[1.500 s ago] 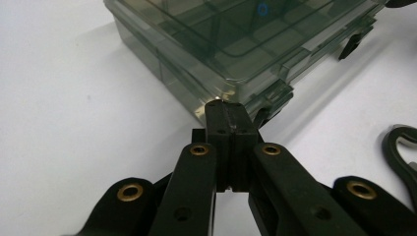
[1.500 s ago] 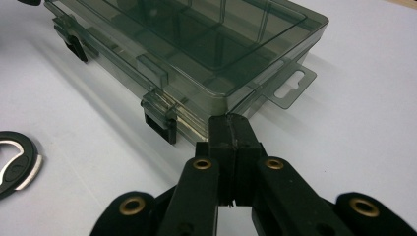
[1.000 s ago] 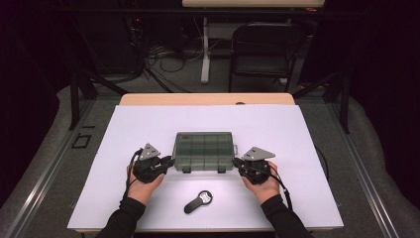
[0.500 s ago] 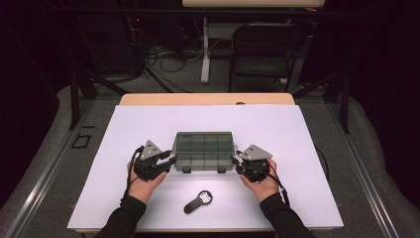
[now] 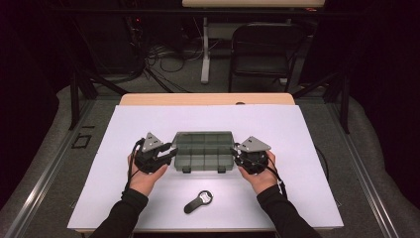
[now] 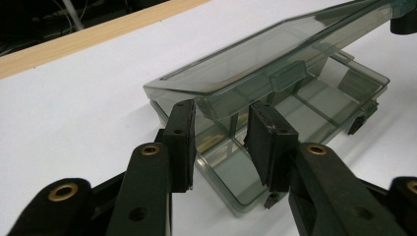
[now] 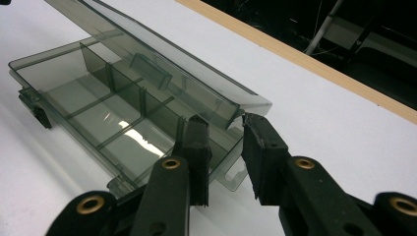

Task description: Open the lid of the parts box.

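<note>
Work in hand: raising the lid (image 6: pixel 255 69) of the smoky clear compartment box (image 5: pixel 203 151), one gripper at each end.
Box: sits mid-desk on the white desk (image 5: pixel 297 148), latches toward the person; the lid is tilted part-way up on its far hinge.
Left gripper (image 5: pixel 166 154): at the box's left end; its jaws have just been opening. In the left gripper view the lid's corner lies between them with gaps either side, so released, not clamping.
Right gripper (image 5: pixel 237 151): at the right end; its jaws have just been closing again. The lid corner (image 7: pixel 246 105) sits between them, seemingly resting on one jaw, not pinched.
Doing it well: I judge both ends should rise evenly, or the thin lid twists; keep the base flat on the desk.
High view adds: a black bottle opener (image 5: pixel 198 202) lies near the desk's front edge, apart from the box.
Gripper views add: the gap under the lid, empty divided compartments (image 7: pixel 98 113), and the front latch tab (image 6: pixel 287 76).
</note>
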A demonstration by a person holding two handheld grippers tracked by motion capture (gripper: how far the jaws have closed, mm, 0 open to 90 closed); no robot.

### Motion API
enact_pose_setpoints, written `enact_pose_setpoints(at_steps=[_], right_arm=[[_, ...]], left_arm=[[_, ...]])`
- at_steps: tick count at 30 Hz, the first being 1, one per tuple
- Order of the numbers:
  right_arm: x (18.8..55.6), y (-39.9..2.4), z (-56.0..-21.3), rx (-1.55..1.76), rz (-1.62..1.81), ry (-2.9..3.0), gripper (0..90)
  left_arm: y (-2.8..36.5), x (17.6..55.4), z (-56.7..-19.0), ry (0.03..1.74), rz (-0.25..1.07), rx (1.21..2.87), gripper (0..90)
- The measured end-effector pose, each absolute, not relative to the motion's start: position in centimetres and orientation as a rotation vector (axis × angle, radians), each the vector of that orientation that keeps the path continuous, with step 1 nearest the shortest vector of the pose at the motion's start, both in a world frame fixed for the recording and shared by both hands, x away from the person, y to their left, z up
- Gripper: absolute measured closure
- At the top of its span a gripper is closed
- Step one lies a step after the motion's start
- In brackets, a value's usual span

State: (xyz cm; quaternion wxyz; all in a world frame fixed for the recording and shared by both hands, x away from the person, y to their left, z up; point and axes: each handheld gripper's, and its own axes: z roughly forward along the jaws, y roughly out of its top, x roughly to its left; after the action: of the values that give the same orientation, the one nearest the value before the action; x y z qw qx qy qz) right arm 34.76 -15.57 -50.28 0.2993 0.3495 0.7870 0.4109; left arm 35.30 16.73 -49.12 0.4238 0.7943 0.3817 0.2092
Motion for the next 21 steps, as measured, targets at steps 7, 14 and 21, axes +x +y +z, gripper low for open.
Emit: enact_pose_setpoints(at_steps=[7,14,21], right_arm=[[35.4,-15.6,-49.3,0.921,1.086,2.093,72.8],[36.3,-15.7,-48.6,0.945,1.102,2.095,73.3],[37.2,-15.6,-48.0,0.977,1.106,2.089,73.4]], left_arm=[[16.7,35.9,-48.3,0.954,0.529,1.984,64.9],[16.5,36.9,-47.6,0.969,0.537,1.974,65.3],[16.3,37.9,-47.1,0.991,0.544,1.963,65.9]])
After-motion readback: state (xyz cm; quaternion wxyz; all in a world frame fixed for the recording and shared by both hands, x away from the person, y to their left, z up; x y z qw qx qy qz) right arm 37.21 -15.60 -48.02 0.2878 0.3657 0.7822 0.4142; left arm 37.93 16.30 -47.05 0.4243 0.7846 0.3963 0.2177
